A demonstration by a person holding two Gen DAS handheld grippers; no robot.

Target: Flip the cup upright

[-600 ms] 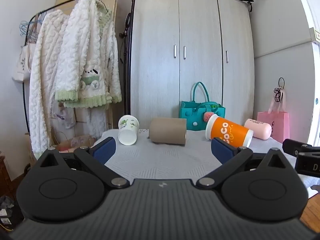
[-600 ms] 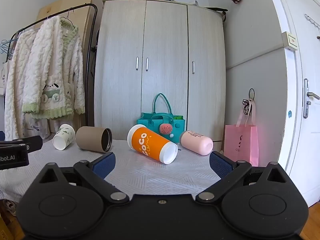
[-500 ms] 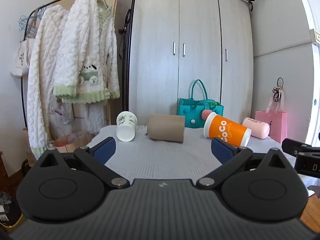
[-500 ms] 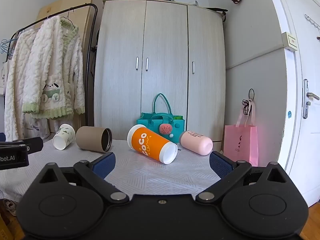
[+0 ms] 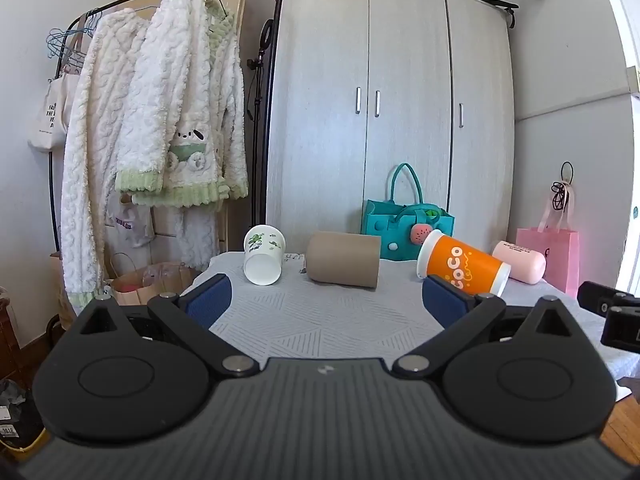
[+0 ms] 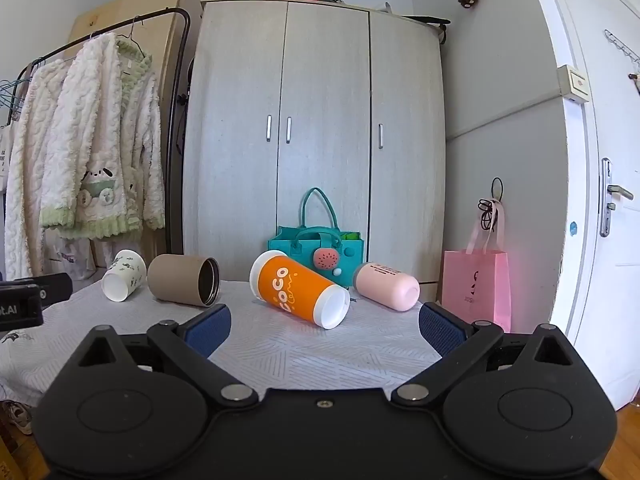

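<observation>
A: Pale patterned table cloth [image 5: 320, 320], grey wardrobe [image 5: 380, 100] behind, fluffy robes on a rack [image 5: 160, 120] at left.

B: Four cups lying on their sides: white paper cup [image 5: 263, 260], brown cup [image 5: 344, 259], orange cup [image 5: 464, 268], pink cup [image 5: 520, 266].

A: The right wrist view adds a white door [image 6: 600, 200] and looks into the brown cup's dark mouth [image 6: 210, 282]; I can't tell if anything's inside. The left view shows only its side.

B: A teal bag [image 6: 316, 256] stands behind, a pink bag [image 6: 476, 284] beside the table.

A: Left gripper [image 5: 326, 304] spread wide, holding nothing; right gripper [image 6: 324, 324] likewise, both short of the cups.
</observation>
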